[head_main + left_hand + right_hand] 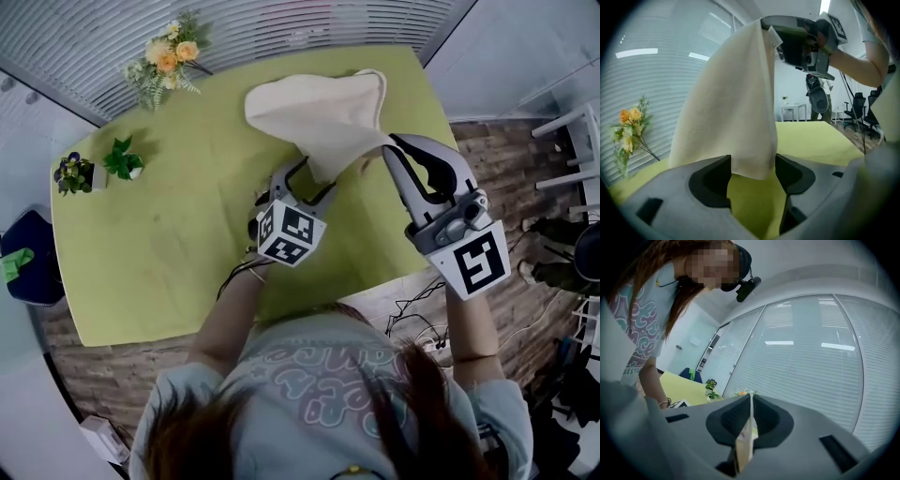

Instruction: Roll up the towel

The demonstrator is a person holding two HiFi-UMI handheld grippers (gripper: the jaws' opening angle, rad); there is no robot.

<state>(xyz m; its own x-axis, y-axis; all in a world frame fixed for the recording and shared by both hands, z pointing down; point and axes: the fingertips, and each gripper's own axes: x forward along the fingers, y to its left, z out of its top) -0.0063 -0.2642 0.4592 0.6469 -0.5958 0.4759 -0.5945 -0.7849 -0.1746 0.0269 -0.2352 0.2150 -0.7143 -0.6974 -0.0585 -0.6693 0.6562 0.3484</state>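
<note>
My right gripper point(396, 142), clamped on one corner, holds the towel point(319, 111) up at upper centre so it hangs between the parted, unpressing jaws of my left gripper point(309, 178).

**Our tally at the table**

We count one towel point(319, 112) and one table point(169, 272). We count two grippers: the left gripper point(305, 183) and the right gripper point(392, 142). Each bears one marker cube, so we have two cubes, the left cube point(291, 234) and the right cube point(480, 264). We find one bunch of flowers point(167, 58). We find two pot plants, a dark-flowered plant point(73, 173) and a green plant point(124, 161). We see one person point(328, 394), with two forearms in view. We note one blue chair point(23, 253).
</note>
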